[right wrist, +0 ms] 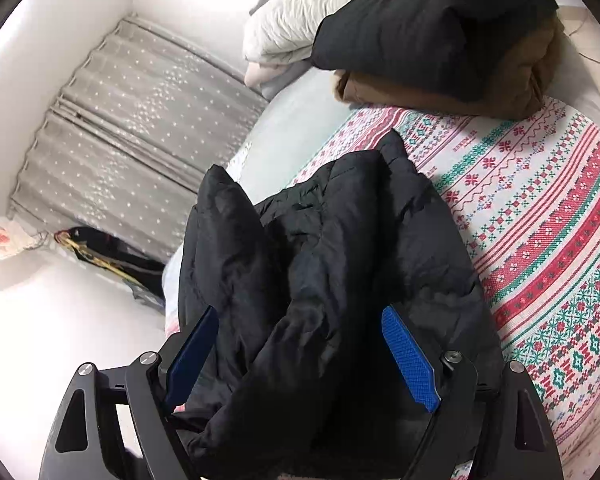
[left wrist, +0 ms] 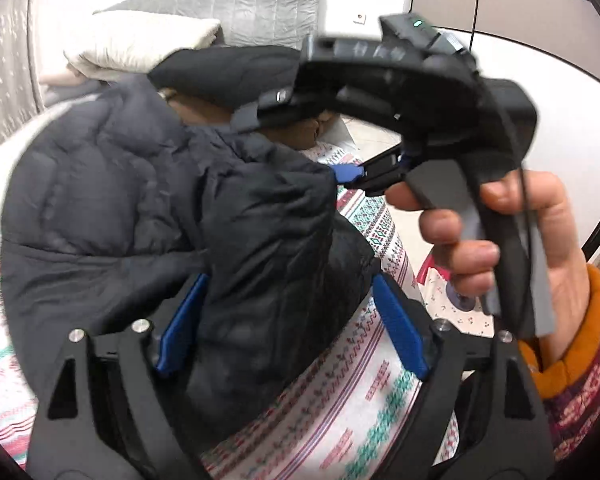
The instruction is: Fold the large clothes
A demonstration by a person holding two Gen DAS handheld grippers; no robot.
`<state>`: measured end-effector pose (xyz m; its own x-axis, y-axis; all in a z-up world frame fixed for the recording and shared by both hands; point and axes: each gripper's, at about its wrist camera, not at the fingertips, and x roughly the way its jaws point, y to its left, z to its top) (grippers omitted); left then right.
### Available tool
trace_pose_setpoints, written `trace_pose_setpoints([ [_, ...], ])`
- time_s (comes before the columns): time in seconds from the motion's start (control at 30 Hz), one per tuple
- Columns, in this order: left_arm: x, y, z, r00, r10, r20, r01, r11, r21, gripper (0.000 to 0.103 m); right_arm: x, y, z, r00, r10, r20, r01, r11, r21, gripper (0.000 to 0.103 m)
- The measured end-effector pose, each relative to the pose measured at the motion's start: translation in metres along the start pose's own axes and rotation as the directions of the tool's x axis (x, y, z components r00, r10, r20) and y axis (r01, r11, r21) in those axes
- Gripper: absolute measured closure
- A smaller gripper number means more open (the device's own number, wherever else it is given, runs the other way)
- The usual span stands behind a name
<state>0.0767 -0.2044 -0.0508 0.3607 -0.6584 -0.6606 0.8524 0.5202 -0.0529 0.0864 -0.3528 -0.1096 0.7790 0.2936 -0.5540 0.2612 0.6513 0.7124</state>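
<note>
Patterned bedspread [right wrist: 540,216] bears the black puffer jacket [right wrist: 320,272]; left gripper [left wrist: 288,320] and right gripper [right wrist: 300,360] both probably pinch its bunched fabric, mid-fold; next, lay it flat.

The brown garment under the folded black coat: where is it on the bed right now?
In the right wrist view, the brown garment lies upper right on the patterned bedspread, beneath a folded black coat, beside white bedding.

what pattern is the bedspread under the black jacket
White bedspread with red and teal Nordic-style knit bands, clearest in the right wrist view beside the black jacket.
</note>
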Motion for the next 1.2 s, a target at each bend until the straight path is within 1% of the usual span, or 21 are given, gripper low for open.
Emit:
trace_pose_setpoints([
  [0.1,-0.028,0.011,-0.002,1.000,0.002,-0.008,-0.002,0.999,-0.044,0.017,0.010,0.008,0.012,0.999,-0.002,-0.032,0.001,1.000,-0.029,0.017],
  [0.17,-0.046,0.015,-0.006,1.000,0.004,0.001,-0.004,0.997,-0.079,0.017,0.016,0.018,0.011,0.998,-0.026,-0.056,0.023,0.998,-0.062,0.017],
  [0.2,-0.054,0.021,-0.009,1.000,0.009,0.006,-0.008,0.995,-0.096,0.017,0.014,0.025,0.012,0.998,-0.043,-0.052,0.039,0.995,-0.087,0.017],
  [0.27,-0.073,0.038,-0.011,1.000,0.019,0.024,-0.016,0.991,-0.132,0.017,0.011,0.029,0.018,0.998,-0.046,-0.033,0.042,0.993,-0.115,0.017],
  [0.37,-0.091,0.063,-0.018,0.997,0.062,0.044,-0.054,0.985,-0.163,0.014,0.010,0.043,0.027,0.999,-0.024,-0.048,0.015,0.987,-0.163,0.017],
  [0.47,-0.095,0.085,-0.029,0.991,0.126,0.046,-0.115,0.974,-0.193,0.013,0.015,0.063,0.039,0.996,-0.040,-0.075,0.020,0.970,-0.243,0.017],
  [0.53,-0.094,0.102,-0.035,0.988,0.152,0.035,-0.140,0.962,-0.234,0.013,0.034,0.074,0.049,0.990,-0.054,-0.132,0.012,0.954,-0.300,0.017],
  [0.6,-0.092,0.114,-0.040,0.985,0.168,0.033,-0.153,0.951,-0.268,0.013,0.061,0.075,0.054,0.971,-0.090,-0.220,0.019,0.951,-0.308,0.017],
  [0.63,-0.087,0.120,-0.040,0.984,0.178,0.028,-0.163,0.944,-0.286,0.013,0.077,0.073,0.055,0.958,-0.106,-0.267,0.023,0.955,-0.296,0.019],
  [0.67,-0.085,0.126,-0.038,0.982,0.187,0.025,-0.171,0.938,-0.301,0.013,0.091,0.070,0.055,0.947,-0.108,-0.304,0.020,0.960,-0.279,0.040],
  [0.7,-0.083,0.133,-0.039,0.979,0.202,0.017,-0.186,0.928,-0.322,0.013,0.104,0.068,0.054,0.936,-0.084,-0.341,-0.005,0.967,-0.253,0.064],
  [0.73,-0.080,0.138,-0.037,0.978,0.207,0.014,-0.190,0.924,-0.332,0.013,0.111,0.067,0.052,0.923,-0.044,-0.381,-0.044,0.975,-0.218,0.091],
  [0.77,-0.081,0.142,-0.036,0.978,0.209,0.019,-0.190,0.918,-0.348,0.013,0.112,0.068,0.051,0.921,-0.021,-0.388,-0.062,0.978,-0.199,0.093],
  [0.8,-0.082,0.142,-0.033,0.978,0.207,0.027,-0.184,0.916,-0.355,0.013,0.104,0.074,0.051,0.933,-0.007,-0.360,-0.075,0.974,-0.215,0.094],
  [0.83,-0.083,0.143,-0.031,0.979,0.199,0.045,-0.169,0.916,-0.364,0.013,0.091,0.080,0.053,0.947,0.025,-0.321,-0.103,0.968,-0.227,0.095],
  [0.9,-0.085,0.143,-0.025,0.980,0.186,0.071,-0.146,0.915,-0.375,0.013,0.059,0.083,0.058,0.963,0.095,-0.252,-0.151,0.964,-0.217,0.096],
  [0.93,-0.082,0.141,-0.021,0.981,0.178,0.076,-0.137,0.916,-0.378,0.013,0.043,0.083,0.059,0.971,0.097,-0.217,-0.147,0.963,-0.226,0.096],
  [0.97,-0.075,0.139,-0.017,0.983,0.166,0.073,-0.127,0.917,-0.377,0.013,0.027,0.079,0.059,0.980,0.082,-0.180,-0.125,0.962,-0.243,0.096],
  [1.07,-0.049,0.128,-0.010,0.990,0.136,0.033,-0.116,0.928,-0.355,0.013,0.004,0.050,0.057,0.990,0.026,-0.135,-0.058,0.970,-0.236,0.096],
  [1.13,-0.024,0.118,-0.008,0.992,0.122,-0.021,-0.122,0.936,-0.330,0.013,0.000,0.015,0.051,0.990,-0.023,-0.139,-0.003,0.983,-0.183,0.095],
  [1.2,-0.006,0.108,-0.009,0.993,0.103,-0.049,-0.113,0.943,-0.312,0.013,0.007,-0.020,0.041,0.982,-0.076,-0.171,0.053,0.990,-0.132,0.087],
])
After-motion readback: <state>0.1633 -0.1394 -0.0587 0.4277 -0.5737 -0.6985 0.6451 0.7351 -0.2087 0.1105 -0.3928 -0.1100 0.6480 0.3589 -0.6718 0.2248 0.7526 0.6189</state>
